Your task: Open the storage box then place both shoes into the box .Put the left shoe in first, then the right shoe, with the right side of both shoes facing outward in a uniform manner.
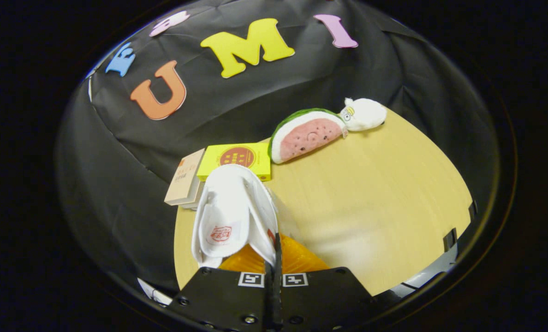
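While the gripper (pixel 274 263) is clenched on the white shoe's (pixel 230 212) side wall, the shoe hangs lifted, its long axis running toward 11 o'clock, opening facing 9 o'clock, above the table (pixel 371 198).

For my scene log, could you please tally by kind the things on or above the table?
Shoes: 1, white shoe, gripped by the closed gripper
Boxes: 2, yellow box, tan box
Plush toys: 2, watermelon plush, white plush
Total: 5
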A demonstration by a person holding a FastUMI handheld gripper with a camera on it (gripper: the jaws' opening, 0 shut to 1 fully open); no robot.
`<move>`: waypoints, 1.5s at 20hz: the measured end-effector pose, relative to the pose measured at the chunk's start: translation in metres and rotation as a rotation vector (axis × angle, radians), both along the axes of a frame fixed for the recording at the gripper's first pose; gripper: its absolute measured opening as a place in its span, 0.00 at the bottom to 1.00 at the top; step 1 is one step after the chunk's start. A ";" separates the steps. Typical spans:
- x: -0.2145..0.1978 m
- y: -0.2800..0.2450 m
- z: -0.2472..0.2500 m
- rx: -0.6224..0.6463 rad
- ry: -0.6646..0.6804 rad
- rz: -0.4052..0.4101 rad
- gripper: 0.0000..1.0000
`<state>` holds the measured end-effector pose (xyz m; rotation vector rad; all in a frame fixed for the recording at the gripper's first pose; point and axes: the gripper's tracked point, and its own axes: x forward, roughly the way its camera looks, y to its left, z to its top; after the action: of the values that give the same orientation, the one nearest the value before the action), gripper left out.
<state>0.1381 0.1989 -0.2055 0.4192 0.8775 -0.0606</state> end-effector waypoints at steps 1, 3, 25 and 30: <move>0.002 0.005 -0.006 -0.015 0.003 0.003 0.00; 0.002 0.013 -0.023 -0.028 0.029 -0.004 0.00; 0.008 0.018 -0.098 -0.214 0.030 -0.032 0.00; 0.007 0.039 -0.091 -0.192 -0.006 0.032 0.47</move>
<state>0.1450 0.2382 -0.2967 0.2262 0.8641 -0.1133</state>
